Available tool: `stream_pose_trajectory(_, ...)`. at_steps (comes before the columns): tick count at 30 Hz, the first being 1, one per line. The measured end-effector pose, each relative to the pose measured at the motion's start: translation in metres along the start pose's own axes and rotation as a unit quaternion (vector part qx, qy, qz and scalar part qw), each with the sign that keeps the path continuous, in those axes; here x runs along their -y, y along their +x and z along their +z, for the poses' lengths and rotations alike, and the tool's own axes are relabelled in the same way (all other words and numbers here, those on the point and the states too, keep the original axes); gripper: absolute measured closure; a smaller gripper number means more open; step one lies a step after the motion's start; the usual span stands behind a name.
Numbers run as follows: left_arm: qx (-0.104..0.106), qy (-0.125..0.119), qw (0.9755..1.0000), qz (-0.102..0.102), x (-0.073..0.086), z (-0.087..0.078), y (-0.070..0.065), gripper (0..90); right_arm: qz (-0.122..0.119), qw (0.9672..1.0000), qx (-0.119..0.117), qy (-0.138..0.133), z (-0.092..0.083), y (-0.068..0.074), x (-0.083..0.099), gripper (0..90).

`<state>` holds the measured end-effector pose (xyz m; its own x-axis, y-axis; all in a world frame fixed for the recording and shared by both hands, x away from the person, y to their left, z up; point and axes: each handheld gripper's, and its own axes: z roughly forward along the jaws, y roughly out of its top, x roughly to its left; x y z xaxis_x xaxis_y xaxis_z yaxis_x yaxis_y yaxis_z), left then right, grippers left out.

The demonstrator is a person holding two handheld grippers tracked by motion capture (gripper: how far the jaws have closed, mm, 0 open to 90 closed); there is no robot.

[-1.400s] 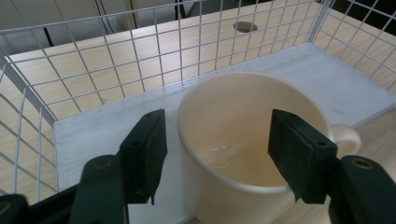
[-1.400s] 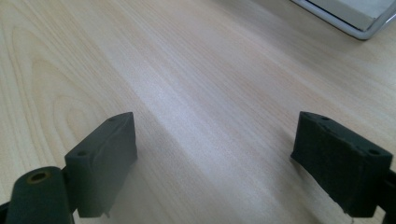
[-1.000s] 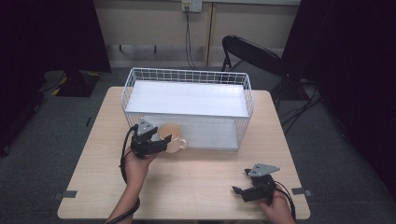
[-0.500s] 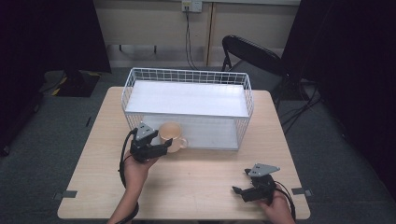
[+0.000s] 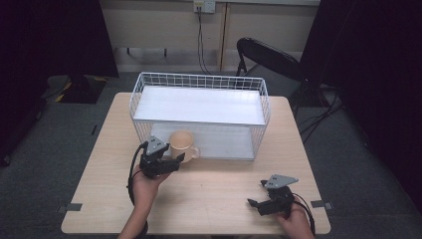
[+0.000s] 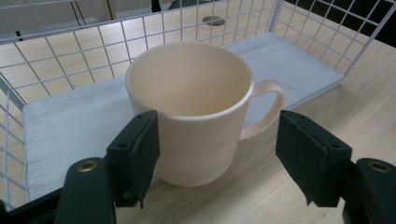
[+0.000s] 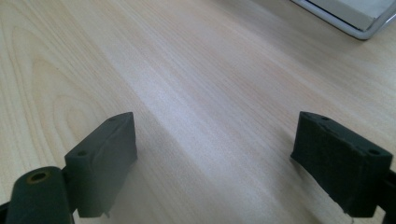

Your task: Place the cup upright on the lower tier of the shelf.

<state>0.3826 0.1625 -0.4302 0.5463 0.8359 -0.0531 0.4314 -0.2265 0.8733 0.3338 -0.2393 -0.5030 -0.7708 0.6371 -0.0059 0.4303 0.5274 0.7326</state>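
A cream mug (image 5: 181, 143) (image 6: 196, 112) stands upright on the wooden table (image 5: 224, 199), right at the front opening of the white wire basket (image 5: 199, 75), its handle pointing right. My left gripper (image 5: 175, 162) (image 6: 219, 135) is open, its two jaws spread on either side of the mug; the left pad (image 6: 140, 149) sits close against the mug's wall and the right pad (image 6: 308, 158) stands apart beyond the handle. My right gripper (image 5: 255, 195) (image 7: 215, 140) is open low over bare table near the front right corner, with nothing between its pads.
The basket's white floor (image 6: 70, 121) and wire walls (image 6: 70, 60) lie directly behind the mug. A corner of the basket's base (image 7: 355, 18) shows far off in the right gripper view. A black folding chair (image 5: 268, 55) stands behind the table.
The mug went from tilted in the left gripper to standing upright on the table. The left gripper has drawn back slightly toward the person with its jaws spread. The right gripper stayed put.
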Motion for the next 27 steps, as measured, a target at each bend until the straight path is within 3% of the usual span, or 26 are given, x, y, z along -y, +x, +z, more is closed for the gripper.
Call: stream_pose_trajectory(27, -0.027, 0.013, 0.9995, -0.014, 0.01, 0.015, 0.002, 34.2, 0.0, 1.0, 0.0, 0.0, 0.0, 0.0, 0.0, 12.6)
